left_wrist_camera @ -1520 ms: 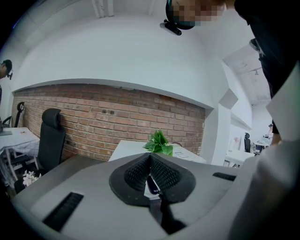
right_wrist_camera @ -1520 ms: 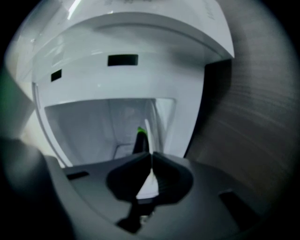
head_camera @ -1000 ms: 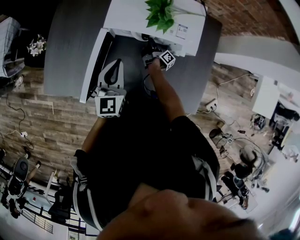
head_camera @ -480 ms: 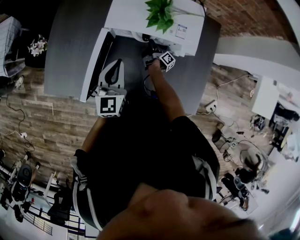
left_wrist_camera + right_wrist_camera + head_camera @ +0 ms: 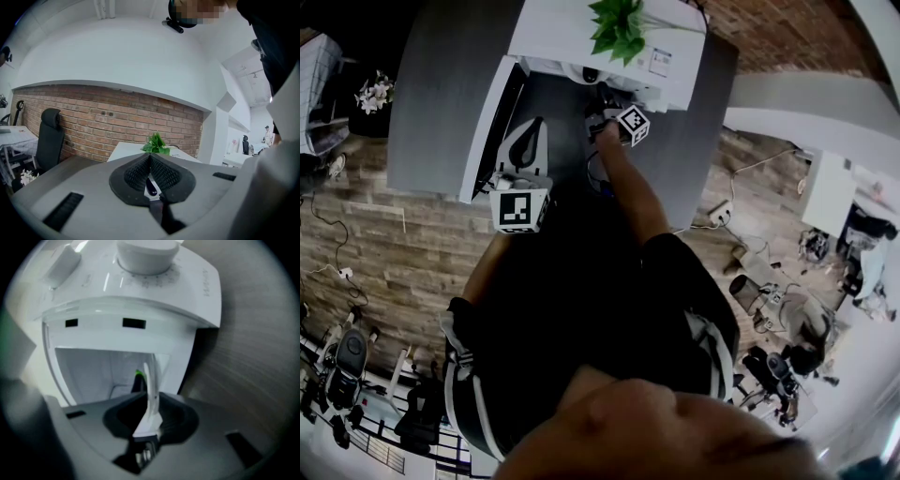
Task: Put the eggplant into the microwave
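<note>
The white microwave (image 5: 553, 28) stands on the grey table (image 5: 441, 94) with its door (image 5: 483, 131) swung open to the left. In the right gripper view the cavity (image 5: 93, 371) is open, and the eggplant (image 5: 137, 380), dark with a green stem, lies inside it. My right gripper (image 5: 147, 393) is at the cavity's mouth (image 5: 600, 105), jaws closed against a thin white strip (image 5: 149, 399); what the strip is cannot be told. My left gripper (image 5: 532, 127) sits beside the door, raised and tilted up, and is shut (image 5: 150, 155) with nothing in it.
A green plant (image 5: 619, 28) sits on top of the microwave. The control panel with its round dial (image 5: 147, 254) lies beside the cavity. A brick wall (image 5: 117, 112) and an office chair (image 5: 49, 136) are behind the table. Wooden floor surrounds it.
</note>
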The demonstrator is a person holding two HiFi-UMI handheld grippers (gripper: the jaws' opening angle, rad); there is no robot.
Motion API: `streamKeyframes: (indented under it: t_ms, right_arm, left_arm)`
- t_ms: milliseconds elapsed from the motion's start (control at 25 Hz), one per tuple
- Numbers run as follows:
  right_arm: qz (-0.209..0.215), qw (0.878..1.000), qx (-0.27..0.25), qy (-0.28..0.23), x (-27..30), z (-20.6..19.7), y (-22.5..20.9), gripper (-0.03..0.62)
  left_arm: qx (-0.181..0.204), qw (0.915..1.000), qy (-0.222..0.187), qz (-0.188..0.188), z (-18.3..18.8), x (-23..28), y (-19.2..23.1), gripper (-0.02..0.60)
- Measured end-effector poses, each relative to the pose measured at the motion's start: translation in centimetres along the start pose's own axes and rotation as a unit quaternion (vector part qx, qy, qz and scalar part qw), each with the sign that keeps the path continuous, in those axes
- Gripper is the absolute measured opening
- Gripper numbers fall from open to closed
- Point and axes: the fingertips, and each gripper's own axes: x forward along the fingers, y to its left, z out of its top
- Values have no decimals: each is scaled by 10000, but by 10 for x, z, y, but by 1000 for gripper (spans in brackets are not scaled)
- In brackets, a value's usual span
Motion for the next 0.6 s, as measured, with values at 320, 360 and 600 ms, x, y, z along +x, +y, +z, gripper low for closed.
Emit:
streamKeyframes:
  t_ms: [320, 360, 600]
  right_arm:
    - [-312, 9809, -1909, 192, -12, -10, 13, 57]
    - [-441, 9715, -2315, 268, -13, -13, 14, 54]
    - [-1263, 8622, -4846, 762, -11, -34, 20, 49]
  left_arm:
    - [-18, 10000, 6, -35, 0, 0, -2, 37]
    - [11, 10000, -12, -47, 0, 0, -2, 37]
    - [-60, 10000, 40, -50, -3, 0, 0, 37]
